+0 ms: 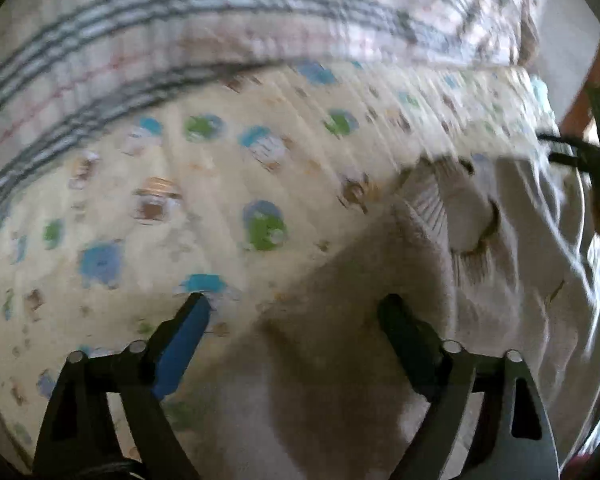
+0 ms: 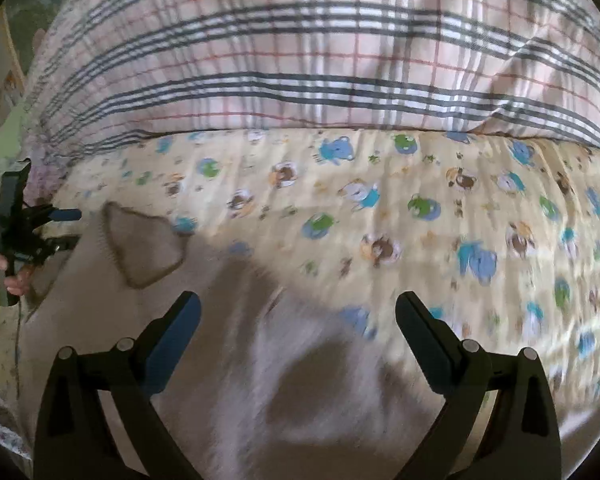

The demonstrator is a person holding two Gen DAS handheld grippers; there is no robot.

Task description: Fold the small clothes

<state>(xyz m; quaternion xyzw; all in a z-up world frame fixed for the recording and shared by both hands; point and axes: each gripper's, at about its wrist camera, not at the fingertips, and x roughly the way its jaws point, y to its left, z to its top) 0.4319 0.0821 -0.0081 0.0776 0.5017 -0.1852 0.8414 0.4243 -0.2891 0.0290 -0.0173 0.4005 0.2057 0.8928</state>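
Observation:
A pale cream small garment [image 1: 340, 340] lies spread on the yellow animal-print sheet [image 1: 140, 200], its brown-trimmed neck opening [image 1: 468, 220] to the right. My left gripper [image 1: 295, 300] hovers open over the garment's left edge with nothing between its fingers. In the right wrist view the same garment [image 2: 240, 340] fills the lower left, with its neck opening [image 2: 140, 248] beyond. Over the garment's right edge my right gripper [image 2: 299, 298] stands open and empty. The left gripper [image 2: 70, 228], held by a hand, shows at the far left by the neckline. The right gripper [image 1: 548, 147] shows at the right edge.
A plaid pink, white and grey duvet [image 2: 320, 60] lies bunched along the far side of the sheet [image 2: 460, 220]. A wooden bed frame part [image 1: 588, 92] stands at the right. Both views are blurred by motion.

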